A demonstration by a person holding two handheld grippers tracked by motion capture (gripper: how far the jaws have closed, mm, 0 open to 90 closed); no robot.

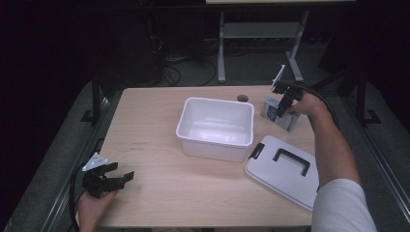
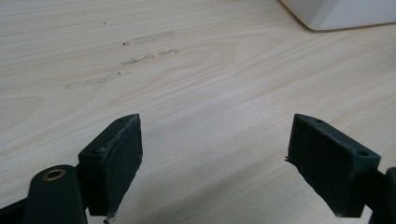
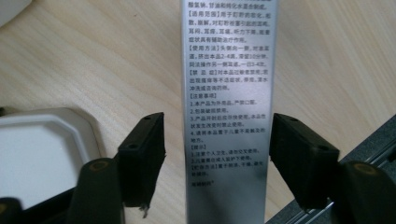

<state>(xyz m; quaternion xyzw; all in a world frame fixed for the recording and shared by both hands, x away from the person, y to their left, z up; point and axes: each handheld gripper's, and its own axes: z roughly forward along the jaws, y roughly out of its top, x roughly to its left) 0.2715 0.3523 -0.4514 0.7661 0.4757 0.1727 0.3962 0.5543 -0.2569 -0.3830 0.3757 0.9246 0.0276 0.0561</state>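
The right gripper [image 3: 217,154] straddles the box [image 3: 229,93], jaws apart, not yet gripping; the bin [image 1: 215,126] holds nothing, and the left gripper [image 2: 215,163] idles open.

The tabletop [image 1: 159,193] is pale wood with a fine grain and rounded corners, and a few faint scuff marks lie on it toward nine o'clock. Around it runs grey floor [image 1: 251,67]. At twelve o'clock stands the light grey metal frame of another table [image 1: 221,48], with two legs and a crossbar. Loose black cables [image 1: 179,67] lie coiled on the floor at eleven o'clock. Dark metal rails [image 1: 382,159] run along both sides of the tabletop. The room beyond is dim, nearly black at ten and two o'clock.
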